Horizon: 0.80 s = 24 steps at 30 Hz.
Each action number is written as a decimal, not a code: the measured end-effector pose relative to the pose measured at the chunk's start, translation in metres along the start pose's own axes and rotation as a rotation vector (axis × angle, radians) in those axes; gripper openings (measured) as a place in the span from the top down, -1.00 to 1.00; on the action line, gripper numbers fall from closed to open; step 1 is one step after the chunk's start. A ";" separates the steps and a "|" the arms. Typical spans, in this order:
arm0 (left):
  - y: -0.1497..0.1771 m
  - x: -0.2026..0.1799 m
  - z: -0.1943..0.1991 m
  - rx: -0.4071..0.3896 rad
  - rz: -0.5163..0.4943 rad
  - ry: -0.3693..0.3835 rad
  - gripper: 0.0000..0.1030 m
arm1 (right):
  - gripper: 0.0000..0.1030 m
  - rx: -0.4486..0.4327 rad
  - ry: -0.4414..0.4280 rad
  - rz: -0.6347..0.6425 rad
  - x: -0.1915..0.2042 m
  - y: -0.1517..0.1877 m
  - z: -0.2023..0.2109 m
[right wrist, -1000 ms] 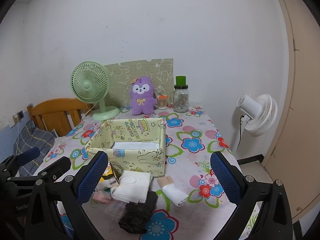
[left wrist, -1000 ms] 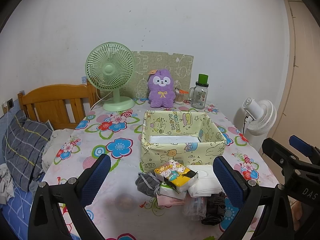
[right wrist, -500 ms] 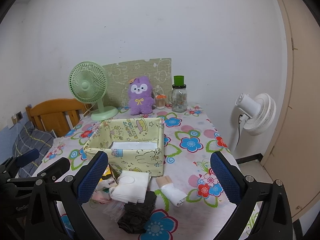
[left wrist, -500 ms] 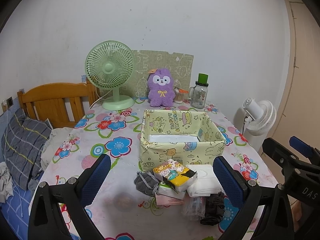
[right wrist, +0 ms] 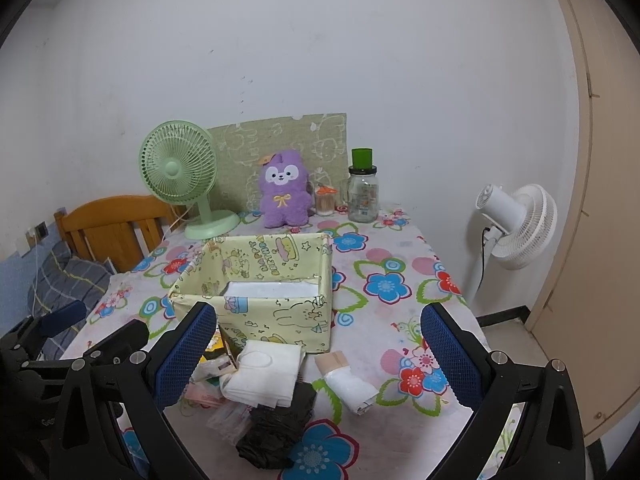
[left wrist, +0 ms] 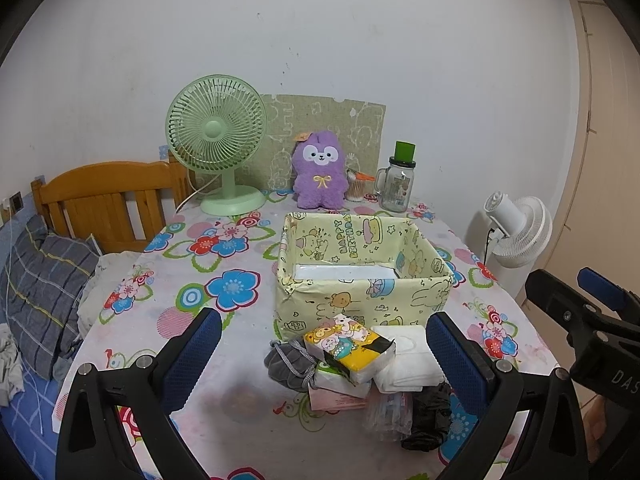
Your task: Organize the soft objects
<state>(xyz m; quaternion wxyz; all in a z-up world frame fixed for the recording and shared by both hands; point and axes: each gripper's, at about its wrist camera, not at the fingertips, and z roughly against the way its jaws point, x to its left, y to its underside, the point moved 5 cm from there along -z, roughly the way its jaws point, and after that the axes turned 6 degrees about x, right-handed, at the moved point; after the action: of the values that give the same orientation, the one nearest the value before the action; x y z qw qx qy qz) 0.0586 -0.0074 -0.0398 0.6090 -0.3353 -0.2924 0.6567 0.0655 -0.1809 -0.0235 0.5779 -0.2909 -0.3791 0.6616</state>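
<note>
A yellow cartoon-print box [left wrist: 362,292] [right wrist: 276,316] stands mid-table with something white inside. In front of it lies a pile: a yellow tissue pack [left wrist: 350,346], a grey pouch [left wrist: 288,362], folded white cloth [left wrist: 408,360] [right wrist: 266,374], a pink pack [left wrist: 336,398], a clear bag [left wrist: 388,410] and a black bag [left wrist: 430,416] [right wrist: 272,432]. A rolled white cloth [right wrist: 348,384] lies apart to the right. My left gripper [left wrist: 324,356] is open and empty above the pile. My right gripper [right wrist: 318,356] is open and empty above the pile too.
At the table's back stand a green fan [left wrist: 218,144], a purple plush [left wrist: 319,170], a glass jar with green lid [left wrist: 396,182] and a patterned board [left wrist: 320,128]. A wooden headboard [left wrist: 104,196] and bedding [left wrist: 44,280] are left. A white floor fan [right wrist: 516,226] stands right.
Both grippers have drifted slightly back and up; the scene sits a little lower and farther in both views. Nothing on the table has moved.
</note>
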 end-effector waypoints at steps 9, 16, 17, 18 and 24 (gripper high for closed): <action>0.008 0.003 -0.016 0.029 -0.007 0.000 -0.99 | -0.93 0.036 -0.034 -0.002 -0.002 0.008 -0.019; 0.016 0.000 -0.033 0.069 -0.016 0.011 -0.98 | -0.92 0.057 -0.046 0.015 0.004 0.017 -0.035; 0.017 -0.001 -0.036 0.075 -0.016 0.013 -0.98 | -0.92 0.061 -0.046 0.013 0.004 0.018 -0.038; 0.018 -0.003 -0.038 0.078 -0.016 0.013 -0.98 | -0.92 0.067 -0.048 0.013 0.004 0.019 -0.040; 0.026 -0.008 -0.054 0.116 -0.030 0.022 -0.98 | -0.92 0.107 -0.051 0.023 0.008 0.027 -0.056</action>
<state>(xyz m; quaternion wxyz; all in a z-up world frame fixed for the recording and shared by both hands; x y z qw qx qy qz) 0.0868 -0.0192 -0.0922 0.6404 -0.3021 -0.2522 0.6596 0.0957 -0.1647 -0.0762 0.5751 -0.2471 -0.3545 0.6946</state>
